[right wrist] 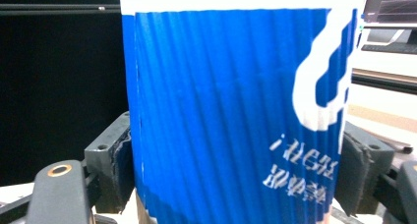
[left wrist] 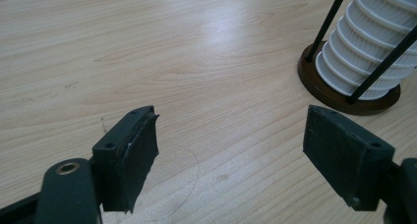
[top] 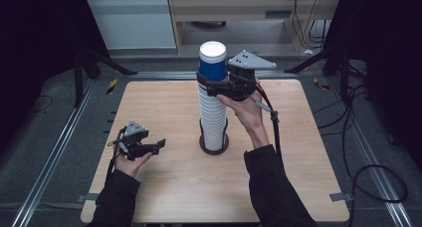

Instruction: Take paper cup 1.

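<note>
A tall stack of white ribbed paper cups [top: 213, 118] stands upside down in a dark round holder [top: 222, 146] with thin black rods at the middle of the table. A blue cup [top: 213, 62] with white lettering tops the stack. My right gripper [top: 211, 81] is shut on the blue cup, and in the right gripper view its pads [right wrist: 120, 165] press both sides of the blue cup [right wrist: 221, 111]. My left gripper [top: 158, 144] lies low at the table's left, open, with nothing between its fingers [left wrist: 130, 155]. In the left gripper view the stack [left wrist: 373, 47] and its holder [left wrist: 339, 94] sit at the upper right.
The light wooden table [top: 164, 182] is framed by metal rails [top: 54, 152]. Cables [top: 358, 172] lie on the floor to the right, and white and wooden furniture [top: 134, 18] stands beyond the far edge. Bare tabletop [left wrist: 172, 52] stretches ahead of my left gripper.
</note>
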Action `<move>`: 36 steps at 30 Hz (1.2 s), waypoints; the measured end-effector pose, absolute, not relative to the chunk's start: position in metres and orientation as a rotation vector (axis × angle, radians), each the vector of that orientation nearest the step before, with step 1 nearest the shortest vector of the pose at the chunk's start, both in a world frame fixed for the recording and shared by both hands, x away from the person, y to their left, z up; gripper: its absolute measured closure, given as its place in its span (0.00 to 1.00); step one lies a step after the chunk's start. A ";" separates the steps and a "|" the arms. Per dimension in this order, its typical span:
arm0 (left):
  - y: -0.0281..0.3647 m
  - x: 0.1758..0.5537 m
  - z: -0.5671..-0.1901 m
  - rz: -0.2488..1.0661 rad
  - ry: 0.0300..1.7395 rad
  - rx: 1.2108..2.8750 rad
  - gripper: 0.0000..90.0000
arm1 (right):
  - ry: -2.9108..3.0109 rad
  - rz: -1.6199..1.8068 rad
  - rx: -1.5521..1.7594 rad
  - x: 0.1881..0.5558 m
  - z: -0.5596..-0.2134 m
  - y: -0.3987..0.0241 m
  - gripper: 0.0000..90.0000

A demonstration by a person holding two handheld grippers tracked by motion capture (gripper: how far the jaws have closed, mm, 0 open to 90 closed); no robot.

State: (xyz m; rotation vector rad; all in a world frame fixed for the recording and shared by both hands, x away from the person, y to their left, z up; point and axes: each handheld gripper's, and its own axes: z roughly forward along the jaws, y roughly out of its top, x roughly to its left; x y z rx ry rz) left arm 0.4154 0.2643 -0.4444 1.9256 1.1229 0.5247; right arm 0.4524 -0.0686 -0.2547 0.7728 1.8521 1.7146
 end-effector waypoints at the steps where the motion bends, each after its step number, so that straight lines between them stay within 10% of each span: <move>1: 0.264 0.415 -0.444 0.524 1.123 1.925 0.22 | 1.855 1.709 0.770 0.452 -0.253 -0.069 0.22; 36: 0.268 0.414 -0.441 0.526 1.129 1.909 0.23 | 1.683 1.707 0.706 0.421 -0.198 -0.115 0.23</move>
